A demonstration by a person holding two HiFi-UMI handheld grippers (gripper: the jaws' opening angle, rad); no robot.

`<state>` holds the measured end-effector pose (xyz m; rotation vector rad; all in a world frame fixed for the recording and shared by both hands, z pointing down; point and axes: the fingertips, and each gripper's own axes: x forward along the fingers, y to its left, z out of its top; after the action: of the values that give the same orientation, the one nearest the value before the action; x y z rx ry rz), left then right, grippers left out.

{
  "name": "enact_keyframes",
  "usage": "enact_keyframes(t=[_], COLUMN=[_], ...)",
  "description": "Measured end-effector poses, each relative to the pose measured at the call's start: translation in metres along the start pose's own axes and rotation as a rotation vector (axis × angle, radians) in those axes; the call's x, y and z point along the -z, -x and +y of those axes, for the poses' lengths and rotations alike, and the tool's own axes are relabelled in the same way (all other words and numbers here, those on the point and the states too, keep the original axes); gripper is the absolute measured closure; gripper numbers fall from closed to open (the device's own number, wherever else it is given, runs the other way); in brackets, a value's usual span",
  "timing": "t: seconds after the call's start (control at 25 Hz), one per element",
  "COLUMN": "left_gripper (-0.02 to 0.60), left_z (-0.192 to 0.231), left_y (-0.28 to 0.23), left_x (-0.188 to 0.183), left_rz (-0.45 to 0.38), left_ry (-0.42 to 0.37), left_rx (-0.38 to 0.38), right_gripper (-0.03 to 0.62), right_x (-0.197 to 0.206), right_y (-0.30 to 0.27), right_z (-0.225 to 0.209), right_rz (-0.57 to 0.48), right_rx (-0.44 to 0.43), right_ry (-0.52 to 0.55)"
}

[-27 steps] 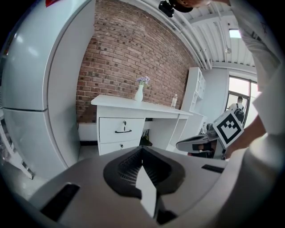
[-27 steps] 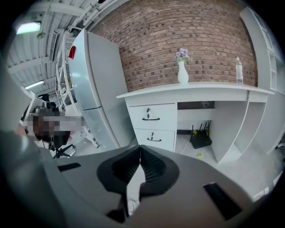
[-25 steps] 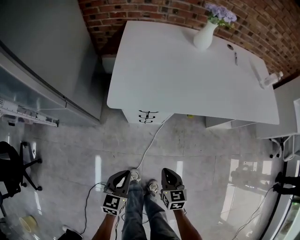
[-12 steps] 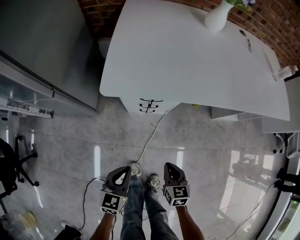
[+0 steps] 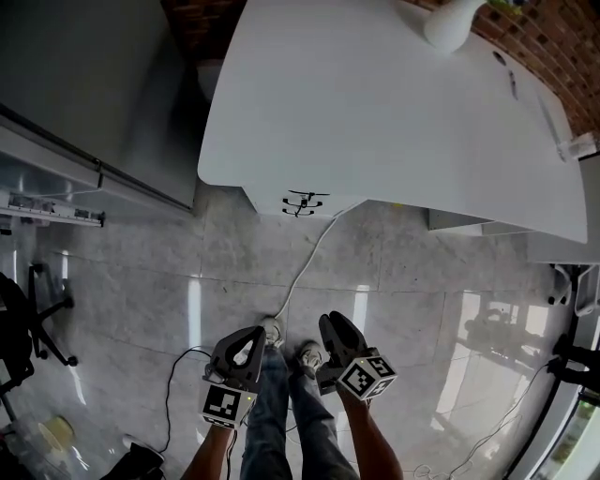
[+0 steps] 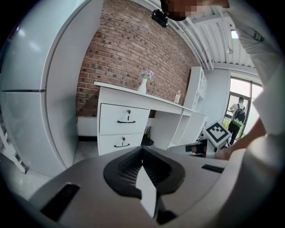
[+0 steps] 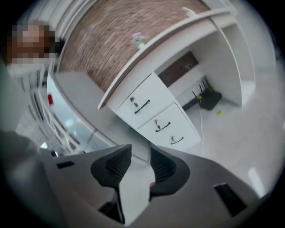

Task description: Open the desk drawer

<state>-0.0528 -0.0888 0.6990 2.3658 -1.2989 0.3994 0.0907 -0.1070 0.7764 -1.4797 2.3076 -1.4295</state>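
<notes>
The white desk [image 5: 375, 103] fills the top of the head view, and its drawer fronts with black handles [image 5: 302, 202] show under the near edge. Both grippers hang low over the floor, well short of the desk. My left gripper [image 5: 249, 341] is shut and holds nothing. In the left gripper view its jaws [image 6: 142, 150] meet, with the top drawer [image 6: 127, 118] and the lower drawer [image 6: 122, 144] straight ahead. My right gripper [image 5: 330, 329] is rolled to one side. Its jaws [image 7: 140, 156] are opening, with nothing between them, and the stacked drawers [image 7: 153, 116] lie beyond.
A white cable [image 5: 305, 267] runs across the tiled floor from under the desk toward the person's shoes [image 5: 286, 345]. A tall grey cabinet [image 5: 84, 84] stands left of the desk. A white vase [image 5: 452, 23] stands on the desk's far side. An office chair [image 5: 23, 328] is at far left.
The right gripper has rolled, so its marker cube now tilts, and its jaws have parted. Both grippers sit slightly lower. The desk has come closer in the head view.
</notes>
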Motion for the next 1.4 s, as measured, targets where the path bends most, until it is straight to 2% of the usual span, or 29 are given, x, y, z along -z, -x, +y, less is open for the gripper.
enact_keyframes(t=[0.08,0.12,0.2,0.32,0.56,0.76,1.08,1.24,1.4], left_gripper=[0.569,0.569,0.569,0.569,0.569,0.569,0.569,0.569,0.569], left_z=[0.002,0.003,0.006,0.004,-0.001,0.013,0.040,0.050,0.051], left_y=[0.001,0.001,-0.001,-0.003,0.000,0.007,0.018,0.021,0.022], left_x=[0.001,0.001,0.000,-0.005,-0.008,-0.026,-0.047,-0.045,-0.037], left_rz=[0.006,0.008,0.011,0.005,0.017,-0.018,-0.037,-0.033,-0.010], left_ry=[-0.006,-0.010,-0.009,0.007,0.006,0.052,0.047,0.067,0.073], left_rx=[-0.002,-0.003,-0.003,-0.001,0.006,-0.045,-0.107,-0.126,-0.129], right_gripper=[0.451,0.450,0.450,0.450,0.450,0.450,0.450,0.450,0.450], right_x=[-0.017,-0.024,-0.031,-0.033,-0.047,-0.067,-0.099,-0.114,-0.131], right_y=[-0.002,-0.003,-0.008,-0.015,-0.047,-0.085,-0.138,-0.164,-0.189], right_z=[0.001,0.002,0.008,0.010,-0.013,-0.020,-0.024,-0.023,-0.024], right_rz=[-0.123,-0.171,-0.210,-0.215,-0.262,-0.274,-0.307,-0.323,-0.360], right_rx=[-0.097,-0.135,-0.198,-0.231,-0.184,-0.174,-0.186,-0.213,-0.250], right_ry=[-0.280,-0.363,-0.431,-0.442,-0.513,-0.548,-0.588,-0.578,-0.634])
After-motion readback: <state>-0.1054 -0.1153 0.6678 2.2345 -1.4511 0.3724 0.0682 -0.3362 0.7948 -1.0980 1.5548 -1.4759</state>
